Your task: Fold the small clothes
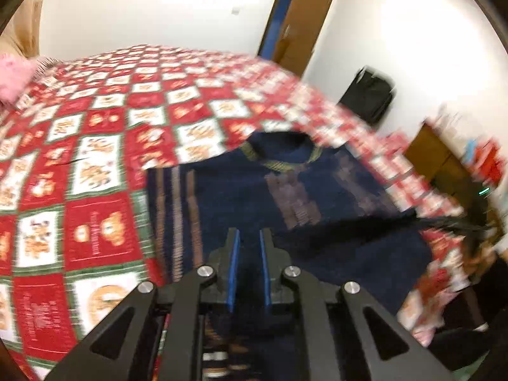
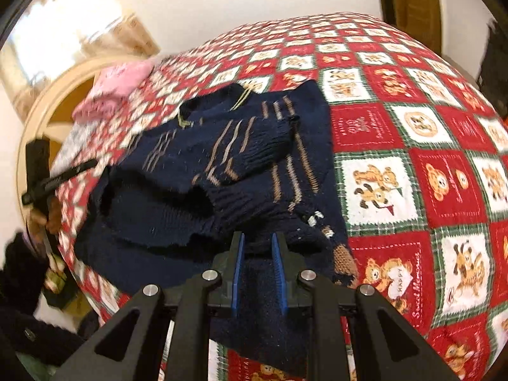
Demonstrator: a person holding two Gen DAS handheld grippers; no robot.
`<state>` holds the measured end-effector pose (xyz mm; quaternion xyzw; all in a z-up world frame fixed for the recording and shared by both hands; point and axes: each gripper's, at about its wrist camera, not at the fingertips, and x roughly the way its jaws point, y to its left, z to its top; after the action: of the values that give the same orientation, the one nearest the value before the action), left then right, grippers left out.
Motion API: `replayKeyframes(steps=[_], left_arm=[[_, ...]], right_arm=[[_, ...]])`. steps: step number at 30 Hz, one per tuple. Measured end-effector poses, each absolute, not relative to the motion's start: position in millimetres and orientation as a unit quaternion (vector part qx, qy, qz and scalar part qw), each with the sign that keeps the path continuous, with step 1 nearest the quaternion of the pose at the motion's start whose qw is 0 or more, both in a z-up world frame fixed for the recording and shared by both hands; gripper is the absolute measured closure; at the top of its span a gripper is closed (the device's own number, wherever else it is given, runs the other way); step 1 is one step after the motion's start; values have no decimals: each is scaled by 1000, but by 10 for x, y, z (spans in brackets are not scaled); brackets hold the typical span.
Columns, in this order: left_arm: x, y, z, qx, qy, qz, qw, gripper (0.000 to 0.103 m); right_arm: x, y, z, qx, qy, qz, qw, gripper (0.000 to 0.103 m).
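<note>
A small navy knit sweater [image 2: 203,171] with tan stripes lies on the red-and-white teddy-bear quilt [image 2: 412,158], one sleeve folded over its body. In the left wrist view the sweater [image 1: 254,190] lies flat, neckline far from me, blurred by motion. My left gripper [image 1: 249,238] hovers over the sweater's lower part, jaws slightly apart with nothing clearly between them. My right gripper [image 2: 258,241] sits at the sweater's near hem, jaws slightly apart, with navy cloth showing in the gap; a grip is not clear. The other gripper [image 2: 57,177] shows at the left in the right wrist view.
A pink garment [image 2: 117,85] lies at the quilt's far corner; it also shows in the left wrist view [image 1: 14,76]. A brown door [image 1: 301,22], a black bag [image 1: 368,95] and a brown cabinet [image 1: 444,162] stand beyond the bed.
</note>
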<state>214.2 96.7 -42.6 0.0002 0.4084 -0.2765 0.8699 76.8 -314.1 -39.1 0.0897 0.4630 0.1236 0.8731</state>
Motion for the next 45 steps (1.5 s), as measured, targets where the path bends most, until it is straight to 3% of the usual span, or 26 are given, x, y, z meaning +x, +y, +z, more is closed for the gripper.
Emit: replayKeyframes(steps=[6, 12, 14, 19, 24, 26, 28, 30, 35, 38, 39, 40, 42, 43, 45], left_arm=[[2153, 956, -712, -11, 449, -262, 854, 82], [2263, 938, -694, -27, 455, -253, 853, 77], [2297, 958, -677, -40, 457, -243, 855, 71], [2308, 1115, -584, -60, 447, -222, 865, 58], [2157, 1337, -468, -49, 420, -231, 876, 45], [2094, 1402, -444, -50, 411, -243, 877, 42], [2038, 1437, -428, -52, 402, -250, 879, 41], [2011, 1449, -429, -63, 396, -253, 880, 38], [1945, 1339, -472, -60, 406, -262, 874, 38], [1855, 1189, -477, -18, 405, -283, 869, 38], [1847, 1152, -480, -6, 404, -284, 870, 38], [1852, 1103, -489, 5, 405, -286, 868, 38], [1888, 1046, -519, 10, 413, -293, 862, 38], [1920, 1015, -534, 8, 418, -297, 859, 38], [1963, 953, -549, 14, 422, -301, 855, 38]], right_arm=[[626, -2755, -482, -72, 465, 125, 874, 82], [852, -2533, -647, -133, 495, 150, 846, 81], [1078, -2558, -569, -112, 489, 146, 853, 81], [1596, -3254, -263, 74, 435, 46, 896, 81], [1389, -3529, -344, 133, 439, 78, 885, 80], [1269, -3455, -366, 127, 434, 98, 887, 75], [1182, -3358, -367, 111, 421, 117, 893, 42], [1131, -3228, -334, 92, 405, 122, 902, 29], [1244, -2880, -450, 8, 430, 145, 891, 28], [1290, -2678, -617, -69, 452, 121, 881, 29], [1303, -2660, -657, -79, 455, 113, 880, 33], [1313, -2656, -699, -82, 460, 109, 878, 56], [1332, -2714, -716, -59, 464, 113, 877, 78], [1334, -2776, -685, -31, 462, 122, 878, 85], [1332, -2885, -633, 17, 460, 132, 878, 85]])
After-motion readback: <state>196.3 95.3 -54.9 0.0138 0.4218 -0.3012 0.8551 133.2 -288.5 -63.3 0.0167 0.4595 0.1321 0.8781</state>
